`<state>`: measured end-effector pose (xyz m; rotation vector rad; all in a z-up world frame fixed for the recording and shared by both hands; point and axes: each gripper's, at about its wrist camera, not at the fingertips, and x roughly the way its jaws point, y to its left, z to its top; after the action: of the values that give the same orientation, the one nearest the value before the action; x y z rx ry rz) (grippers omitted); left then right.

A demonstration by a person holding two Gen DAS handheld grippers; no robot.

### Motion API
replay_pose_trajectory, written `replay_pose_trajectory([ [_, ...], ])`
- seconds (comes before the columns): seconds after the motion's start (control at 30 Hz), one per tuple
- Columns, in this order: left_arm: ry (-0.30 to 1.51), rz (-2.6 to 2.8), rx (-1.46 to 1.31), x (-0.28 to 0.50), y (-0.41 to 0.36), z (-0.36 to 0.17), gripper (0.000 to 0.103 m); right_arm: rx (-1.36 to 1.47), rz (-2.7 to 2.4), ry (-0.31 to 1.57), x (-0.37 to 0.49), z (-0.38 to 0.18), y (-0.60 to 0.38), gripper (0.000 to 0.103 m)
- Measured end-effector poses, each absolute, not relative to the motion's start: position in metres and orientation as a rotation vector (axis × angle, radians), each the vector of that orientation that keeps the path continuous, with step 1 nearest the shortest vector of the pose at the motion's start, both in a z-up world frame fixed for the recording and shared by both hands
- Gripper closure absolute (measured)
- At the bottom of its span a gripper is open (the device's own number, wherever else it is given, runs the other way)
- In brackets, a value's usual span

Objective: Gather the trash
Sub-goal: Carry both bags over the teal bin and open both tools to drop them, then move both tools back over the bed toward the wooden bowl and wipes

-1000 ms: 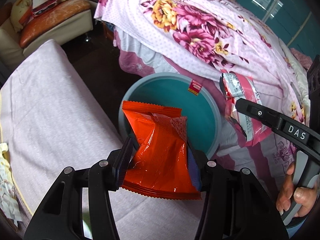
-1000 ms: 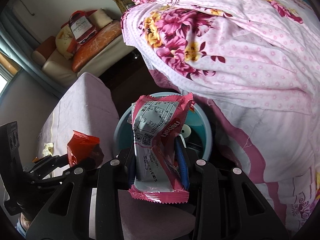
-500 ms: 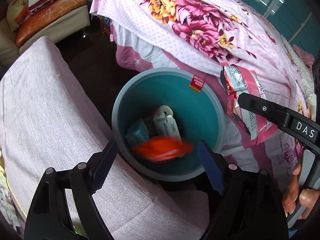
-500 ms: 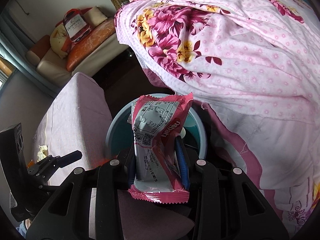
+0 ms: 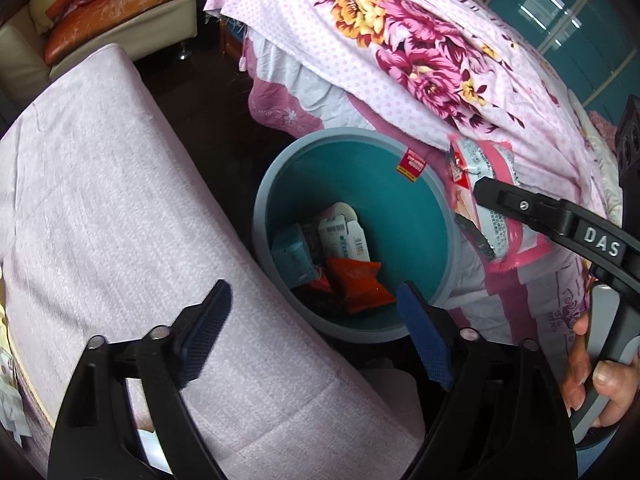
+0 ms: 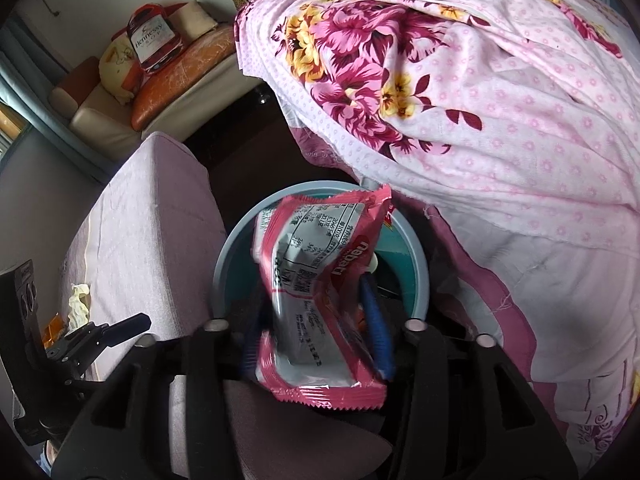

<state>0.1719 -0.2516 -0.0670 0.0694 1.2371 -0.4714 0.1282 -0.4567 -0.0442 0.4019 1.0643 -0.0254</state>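
Note:
A round bin (image 5: 264, 196) with a grey rim and teal inside stands on the floor between a bench and a bed. An orange snack bag (image 5: 358, 286) lies in it among small boxes. My left gripper (image 5: 316, 332) is open and empty just above the bin's near rim. My right gripper (image 6: 316, 334) is shut on a pink and silver wrapper (image 6: 316, 292) and holds it over the bin (image 6: 224, 264). The wrapper also shows in the left wrist view (image 5: 488, 208), at the bin's right edge.
A bench with a pale lilac cover (image 5: 100, 200) runs along the left of the bin. A bed with a pink floral quilt (image 5: 420, 52) overhangs on the right. A cream sofa with an orange cushion (image 5: 120, 0) stands behind. Crumpled paper (image 6: 78, 304) lies on the bench.
My left gripper opened and the orange snack bag fell into the bin. My right gripper stayed shut on the pink wrapper and moved closer over the bin.

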Motion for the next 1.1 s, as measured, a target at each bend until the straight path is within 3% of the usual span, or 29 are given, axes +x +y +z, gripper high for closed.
replay_pose_trajectory([
  [0.07, 1.23, -0.465, 0.063, 0.17, -0.248, -0.066, 0.01, 0.402, -0.022, 1.073, 0.128, -0.044, -0.454, 0.035],
  [0.23, 1.231, -0.468, 0.043, 0.166, -0.239, -0.063, 0.01, 0.406, -0.019, 1.097, 0.128, -0.044, -0.449, 0.026],
  [1.1, 1.179, -0.403, -0.079, 0.134, -0.15, -0.043, 0.01, 0.312, 0.05, 1.139, 0.114, -0.026, -0.365, 0.026],
])
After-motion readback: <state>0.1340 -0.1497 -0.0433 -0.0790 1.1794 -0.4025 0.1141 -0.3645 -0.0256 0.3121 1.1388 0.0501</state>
